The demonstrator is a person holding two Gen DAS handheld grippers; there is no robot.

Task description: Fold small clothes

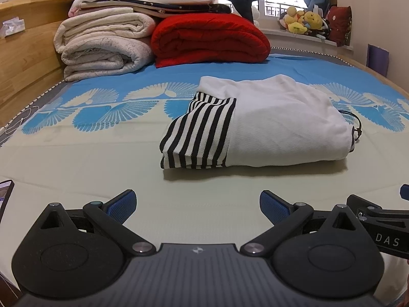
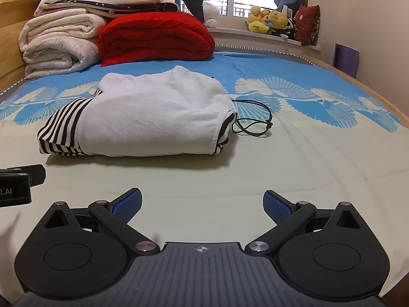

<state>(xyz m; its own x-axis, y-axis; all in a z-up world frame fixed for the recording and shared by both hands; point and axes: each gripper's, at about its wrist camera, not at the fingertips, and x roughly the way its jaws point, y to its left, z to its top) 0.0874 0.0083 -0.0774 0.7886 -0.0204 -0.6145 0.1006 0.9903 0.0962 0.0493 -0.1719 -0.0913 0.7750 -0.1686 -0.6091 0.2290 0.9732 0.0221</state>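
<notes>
the left claw [image 1: 198, 206] hangs low over the near, pale part of the bed [image 1: 76, 168], its blue pads [image 1: 273, 207] wide apart and holding nothing. the right claw [image 2: 202, 206] hovers just beside it, spread the same way and empty; its side reads "das" in the left view, and the left one's side shows "t.ai" in the right view. past both, mid-bed, lies the folded garment [image 2: 153, 125], white with a black-and-white striped end, long axis running across the bed, stripes toward the left edge. a black cord [image 2: 255, 120] trails from its right end. nothing lies between claws and garment. at the far left corner sit folded blankets [image 1: 102, 43] and a red quilt [image 1: 209, 38]; plush toys [image 2: 271, 23] line the windowsill.
</notes>
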